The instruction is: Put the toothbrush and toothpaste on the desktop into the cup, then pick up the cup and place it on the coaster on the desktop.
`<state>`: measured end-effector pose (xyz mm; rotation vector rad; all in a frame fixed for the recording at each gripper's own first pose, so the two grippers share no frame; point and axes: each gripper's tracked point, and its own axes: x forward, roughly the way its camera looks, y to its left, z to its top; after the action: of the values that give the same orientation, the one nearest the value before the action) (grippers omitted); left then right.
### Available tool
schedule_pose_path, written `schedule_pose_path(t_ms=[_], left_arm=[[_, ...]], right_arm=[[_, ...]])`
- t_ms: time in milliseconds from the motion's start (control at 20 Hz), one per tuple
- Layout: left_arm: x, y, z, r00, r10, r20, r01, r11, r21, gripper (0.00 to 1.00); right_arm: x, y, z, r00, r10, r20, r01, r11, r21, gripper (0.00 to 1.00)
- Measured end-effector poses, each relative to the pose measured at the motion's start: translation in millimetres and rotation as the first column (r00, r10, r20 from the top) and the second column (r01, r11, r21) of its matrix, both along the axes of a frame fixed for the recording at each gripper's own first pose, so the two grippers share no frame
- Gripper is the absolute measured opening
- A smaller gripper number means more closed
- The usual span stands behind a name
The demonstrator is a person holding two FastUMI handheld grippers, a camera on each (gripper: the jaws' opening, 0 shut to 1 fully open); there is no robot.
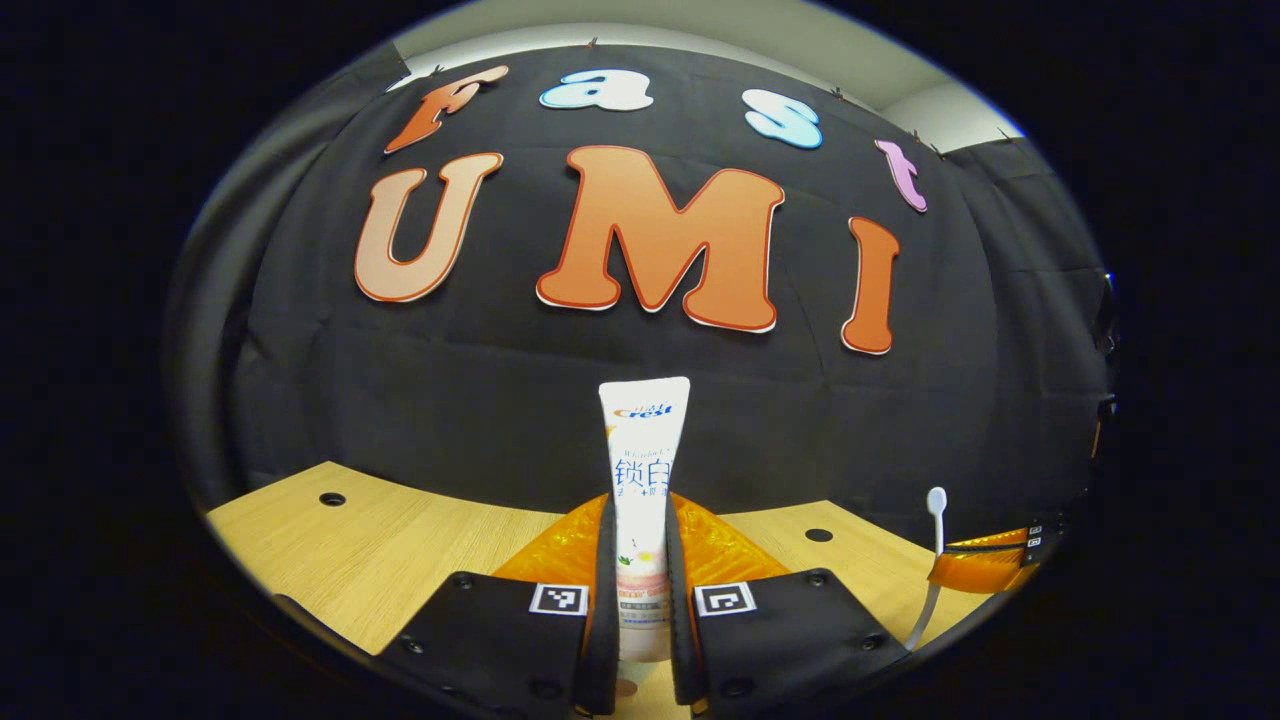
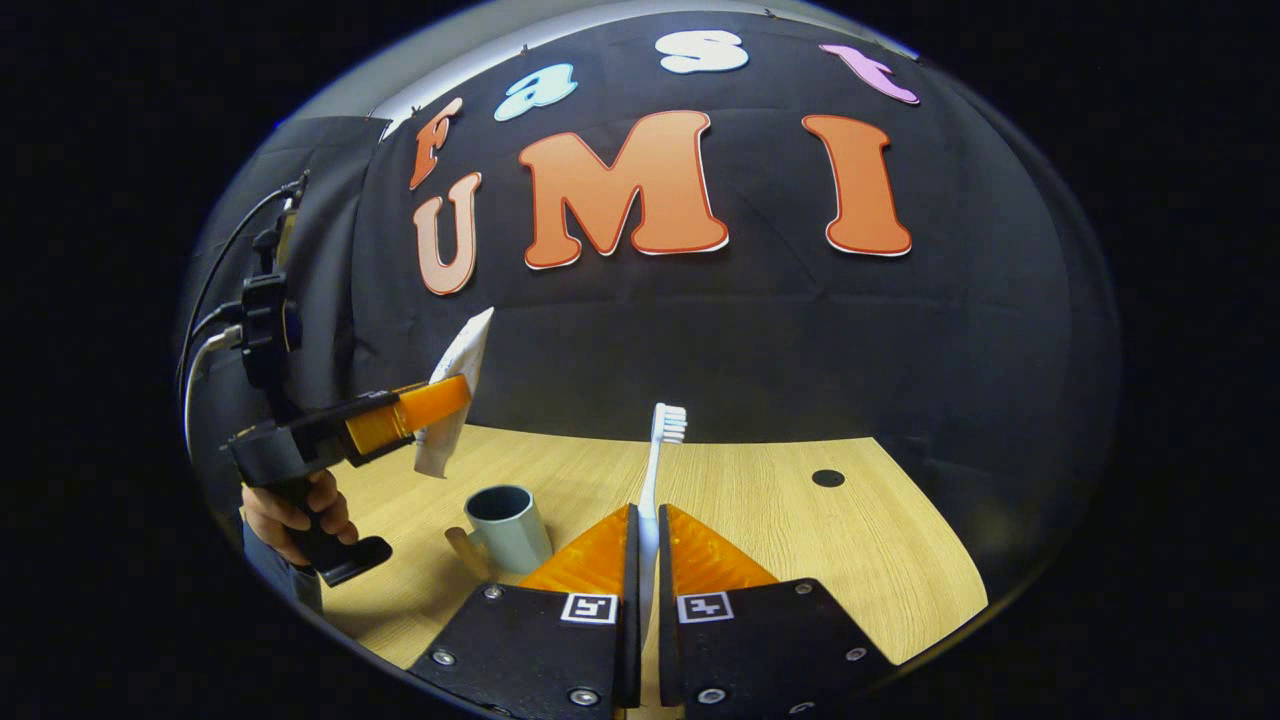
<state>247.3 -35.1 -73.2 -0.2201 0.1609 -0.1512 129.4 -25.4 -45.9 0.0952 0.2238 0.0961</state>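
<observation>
- Toothpaste (image 1: 643, 520) sits upright between the left gripper (image 1: 640, 560) fingers, both pressing its sides; crimped end up, lower end down past the fingertips.
- Right gripper view: same tube (image 2: 452, 395) clamped in the left gripper (image 2: 425, 405), held above the desk (image 2: 800, 540), a hand (image 2: 300, 515) on the grip.
- Toothbrush (image 2: 655, 470) is pinched between the right gripper (image 2: 647, 545) fingers, handle between them, bristle head up beyond the tips.
- Cup (image 2: 508, 528) stands upright on the desk, just left of the right fingers, below the raised tube, not touching either.
- Left gripper view: toothbrush (image 1: 935, 540) in the right gripper (image 1: 985, 565) at far right.
</observation>
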Motion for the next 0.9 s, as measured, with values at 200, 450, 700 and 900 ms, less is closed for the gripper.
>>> schedule_pose_path(t_ms=[200, 450, 700, 900], left_arm=[[14, -10, -36, 0.997, -0.038, -0.065, 0.036, 0.999, -0.031, 0.25], [22, -13, -66, 0.989, -0.060, -0.133, 0.055, 0.998, -0.043, 0.25], [27, -19, -84, 0.984, -0.078, -0.160, 0.068, 0.995, -0.072, 0.25], [26, -12, -88, 0.984, -0.054, -0.172, 0.041, 0.996, -0.082, 0.27]], right_arm=[[8, 5, 3, 1.000, 0.005, 0.020, -0.005, 1.000, -0.002, 0.07], [14, 14, 6, 0.999, 0.017, 0.031, -0.017, 1.000, 0.000, 0.07], [16, 17, 7, 0.999, 0.023, 0.038, -0.024, 1.000, 0.015, 0.07], [18, 20, 13, 0.998, 0.022, 0.063, -0.023, 1.000, 0.012, 0.07]])
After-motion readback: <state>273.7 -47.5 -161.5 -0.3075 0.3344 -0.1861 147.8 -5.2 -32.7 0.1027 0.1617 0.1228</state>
